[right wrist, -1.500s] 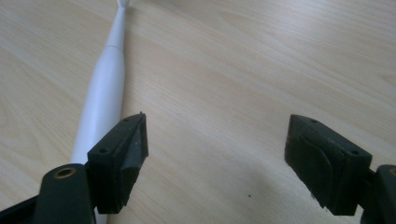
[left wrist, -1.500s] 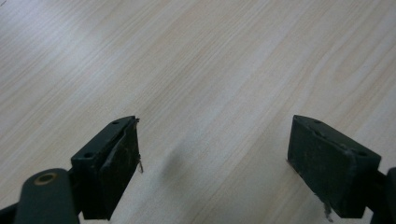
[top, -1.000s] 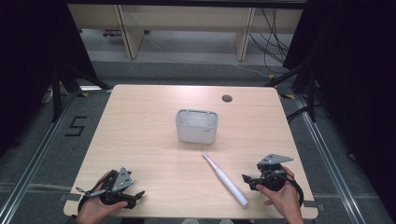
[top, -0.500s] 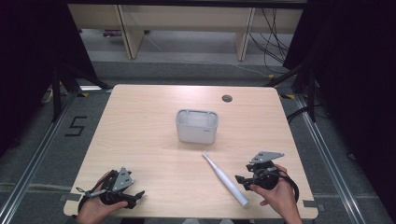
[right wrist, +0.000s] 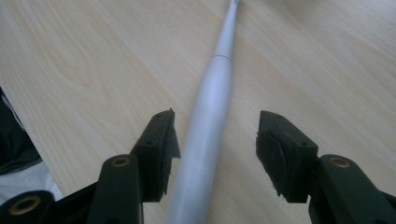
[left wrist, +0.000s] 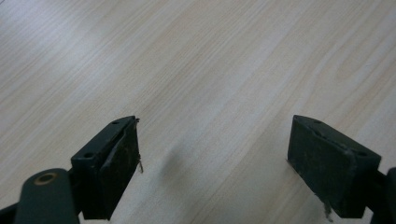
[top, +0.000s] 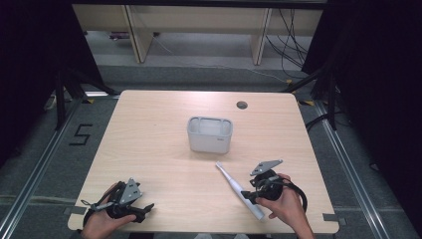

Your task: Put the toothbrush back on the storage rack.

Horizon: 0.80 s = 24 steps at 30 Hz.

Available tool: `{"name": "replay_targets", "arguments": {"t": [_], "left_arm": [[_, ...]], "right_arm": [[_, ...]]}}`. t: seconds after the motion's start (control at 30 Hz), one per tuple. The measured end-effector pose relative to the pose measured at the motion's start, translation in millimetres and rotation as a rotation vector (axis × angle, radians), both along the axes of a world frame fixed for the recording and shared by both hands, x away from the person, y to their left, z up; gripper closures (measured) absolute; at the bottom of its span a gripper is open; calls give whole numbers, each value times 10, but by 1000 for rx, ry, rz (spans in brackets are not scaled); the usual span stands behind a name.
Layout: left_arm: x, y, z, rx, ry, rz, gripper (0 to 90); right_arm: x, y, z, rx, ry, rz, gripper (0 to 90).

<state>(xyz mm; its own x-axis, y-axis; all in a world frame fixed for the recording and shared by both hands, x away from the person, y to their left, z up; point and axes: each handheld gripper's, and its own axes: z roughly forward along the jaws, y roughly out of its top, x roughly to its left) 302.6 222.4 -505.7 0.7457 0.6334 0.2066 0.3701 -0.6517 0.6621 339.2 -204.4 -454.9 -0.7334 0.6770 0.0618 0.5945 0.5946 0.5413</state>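
Two grippers work the table (top: pixel 149 129): the left gripper (top: pixel 142 209) rests with jaws spread over bare wood; the right gripper (right wrist: pixel 215 135), jaws just closing, straddles the white toothbrush (top: pixel 239 190) lying near the front edge, pads not yet pressing.

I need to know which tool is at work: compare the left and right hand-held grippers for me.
The right hand-held gripper straddles the white electric toothbrush, its jaws just closing, a gap left at one pad; the left hand-held gripper has bare light wooden table between wide-open jaws. In the high view the right one lies beside the toothbrush, the left near the front corner. Both have black jaws and grey plates.
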Motion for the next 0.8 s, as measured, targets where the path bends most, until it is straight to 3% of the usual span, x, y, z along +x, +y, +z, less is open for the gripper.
{"name": "replay_targets", "arguments": {"t": [0.43,0.47,0.57,0.8], "left_arm": [[0,-5,-2,-2,0,-1,162],[-2,-6,-4,-3,1,1,162],[7,2,-12,-6,3,1,162],[2,-2,-4,-4,2,0,162]], "right_arm": [[65,123,-71,-62,74,15,519],[98,128,-93,-65,56,45,520],[113,173,-102,-74,89,28,533],[179,211,-152,-111,82,67,546]]}}
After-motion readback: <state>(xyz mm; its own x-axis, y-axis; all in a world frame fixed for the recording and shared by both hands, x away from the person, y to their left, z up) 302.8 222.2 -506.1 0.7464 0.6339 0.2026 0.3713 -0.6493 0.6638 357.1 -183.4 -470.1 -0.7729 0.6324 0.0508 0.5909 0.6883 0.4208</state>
